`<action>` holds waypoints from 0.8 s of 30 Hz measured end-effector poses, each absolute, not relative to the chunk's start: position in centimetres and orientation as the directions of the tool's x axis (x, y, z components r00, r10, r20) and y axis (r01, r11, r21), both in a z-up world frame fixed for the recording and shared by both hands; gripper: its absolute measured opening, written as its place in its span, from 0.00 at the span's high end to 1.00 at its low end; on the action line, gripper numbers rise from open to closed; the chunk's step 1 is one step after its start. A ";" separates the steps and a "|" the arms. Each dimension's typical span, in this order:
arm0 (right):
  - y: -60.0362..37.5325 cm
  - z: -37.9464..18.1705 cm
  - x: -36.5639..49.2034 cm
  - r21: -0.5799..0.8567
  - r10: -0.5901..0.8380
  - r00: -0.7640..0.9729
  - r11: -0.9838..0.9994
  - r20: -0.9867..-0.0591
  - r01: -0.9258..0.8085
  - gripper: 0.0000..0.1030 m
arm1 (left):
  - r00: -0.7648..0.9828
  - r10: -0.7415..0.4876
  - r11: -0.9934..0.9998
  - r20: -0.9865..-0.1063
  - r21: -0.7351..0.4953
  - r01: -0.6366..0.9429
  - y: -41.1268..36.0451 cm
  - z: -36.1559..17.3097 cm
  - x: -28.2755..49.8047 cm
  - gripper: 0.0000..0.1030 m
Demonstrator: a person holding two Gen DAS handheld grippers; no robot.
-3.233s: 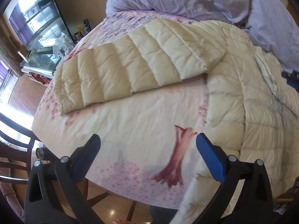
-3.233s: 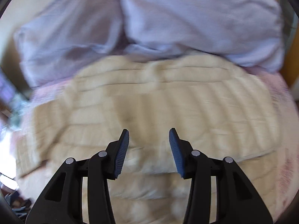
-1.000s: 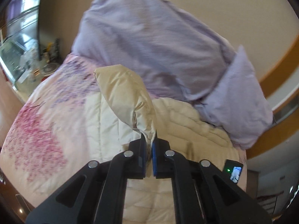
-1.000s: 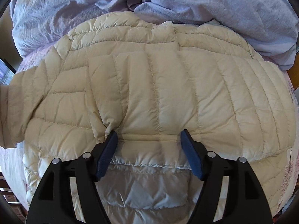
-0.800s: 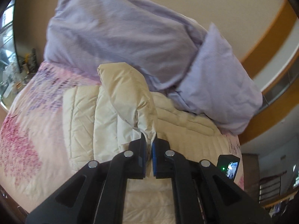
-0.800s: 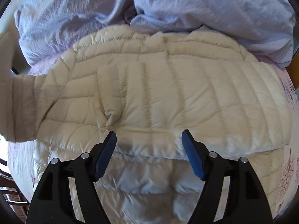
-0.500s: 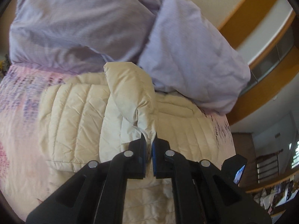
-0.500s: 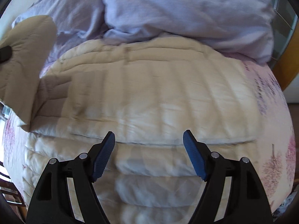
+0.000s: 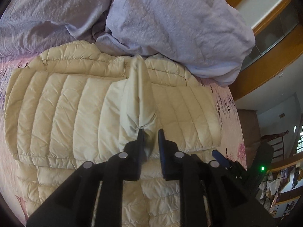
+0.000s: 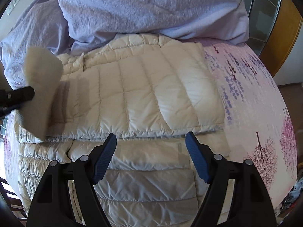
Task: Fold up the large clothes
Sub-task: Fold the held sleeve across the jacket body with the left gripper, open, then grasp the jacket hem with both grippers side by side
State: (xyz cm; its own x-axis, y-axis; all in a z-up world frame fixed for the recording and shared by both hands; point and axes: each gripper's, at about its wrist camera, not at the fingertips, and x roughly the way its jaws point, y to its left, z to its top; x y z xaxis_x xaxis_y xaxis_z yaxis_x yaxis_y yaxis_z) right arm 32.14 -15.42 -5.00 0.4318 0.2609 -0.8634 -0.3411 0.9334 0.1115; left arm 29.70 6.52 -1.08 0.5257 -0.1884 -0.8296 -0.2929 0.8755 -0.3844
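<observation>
Sleeve (image 9: 139, 98) of the cream puffer jacket (image 9: 62, 104) is now over the middle of the folded body; a second ago it hung nearer the left edge of the bed (image 10: 251, 98). The left gripper (image 9: 150, 134), clenched on the cuff until now, is opening its jaws, and the cuff sits between them, touching only one pad. The right gripper (image 10: 151, 141) hovers with its jaws wide apart and nothing between them, above the folded edge. The jacket lies across the bed, its collar against the lilac pillows (image 10: 151, 9). I judge that the sleeve fold is almost finished.
</observation>
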 end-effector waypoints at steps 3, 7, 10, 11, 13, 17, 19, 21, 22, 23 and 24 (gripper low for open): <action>-14.6 -4.3 32.2 0.121 0.288 0.448 0.923 -0.846 -0.364 0.27 | 0.533 -0.153 0.891 -0.832 -0.350 -0.290 7.2 -0.6 28.5 0.69; -12.2 -3.1 31.7 0.158 0.363 0.448 0.888 -0.817 -0.432 0.45 | 0.526 -0.064 0.907 -0.848 -0.269 -0.323 9.0 -0.4 26.3 0.63; -9.9 -2.9 31.2 0.193 0.416 0.415 0.855 -0.809 -0.481 0.62 | 0.506 0.026 0.912 -0.862 -0.186 -0.365 10.9 -1.0 24.0 0.57; -9.2 -3.0 31.1 0.204 0.430 0.404 0.846 -0.807 -0.493 0.67 | 0.496 0.059 0.911 -0.866 -0.157 -0.382 11.6 -1.3 23.1 0.54; -7.6 -3.2 30.8 0.227 0.459 0.381 0.826 -0.803 -0.516 0.73 | 0.473 0.098 0.901 -0.876 -0.124 -0.416 13.2 -2.0 21.2 0.53; -5.1 -4.3 30.6 0.241 0.469 0.346 0.811 -0.812 -0.533 0.80 | 0.434 0.130 0.874 -0.891 -0.104 -0.475 15.8 -3.2 18.1 0.49; -4.3 -5.2 30.8 0.226 0.447 0.337 0.818 -0.829 -0.530 0.80 | 0.418 0.143 0.860 -0.897 -0.096 -0.501 16.9 -3.7 16.4 0.48; -3.9 -6.5 31.3 0.193 0.399 0.334 0.839 -0.854 -0.508 0.85 | 0.401 0.159 0.846 -0.902 -0.084 -0.526 17.8 -4.2 14.9 0.47; -4.0 -7.2 31.6 0.183 0.377 0.328 0.851 -0.866 -0.492 0.86 | 0.391 0.166 0.838 -0.905 -0.080 -0.540 18.4 -4.5 14.1 0.46; -4.2 -8.0 32.1 0.189 0.361 0.312 0.864 -0.879 -0.467 0.86 | 0.385 0.169 0.831 -0.907 -0.079 -0.551 18.9 -4.7 13.4 0.45; -4.5 -8.4 32.4 0.204 0.362 0.300 0.869 -0.883 -0.450 0.86 | 0.379 0.172 0.825 -0.909 -0.077 -0.560 19.3 -4.8 12.8 0.45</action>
